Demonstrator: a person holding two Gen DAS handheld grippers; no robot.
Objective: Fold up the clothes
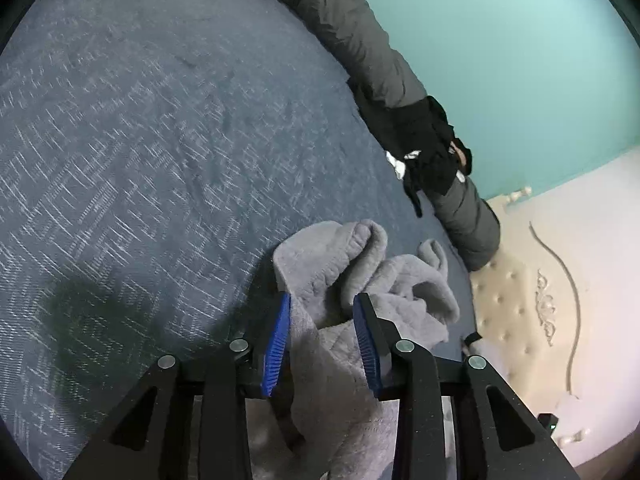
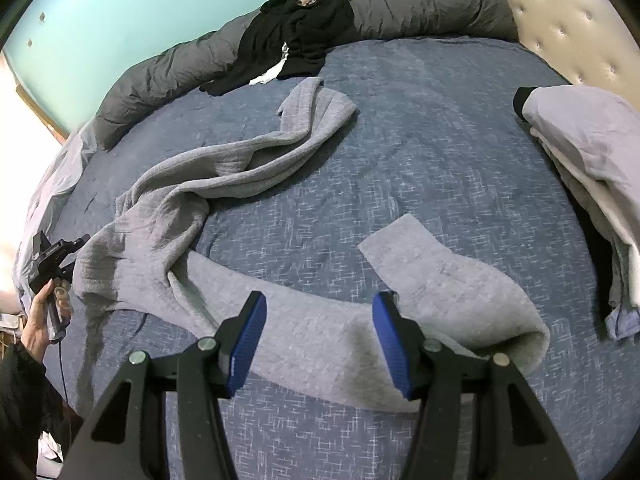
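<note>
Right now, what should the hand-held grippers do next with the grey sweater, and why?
Probably close the left hand-held gripper on the bunched grey sweater between its open fingers. The sweater lies twisted across the blue bedspread, so it likely needs pulling flat before any fold.

A big bed (image 2: 440, 152) with a blue blanket (image 1: 140, 140), speckled with little white lines. Behind it, a smooth wall (image 1: 520, 60) painted light green-blue. At one end, a cream headboard (image 2: 568, 28), soft and puffy with buttons, plus a curly carved pattern (image 1: 546, 304). Along the far edge, a long grey rolled-up quilt (image 2: 432, 4). Bright white light at one side (image 2: 16, 128).
</note>
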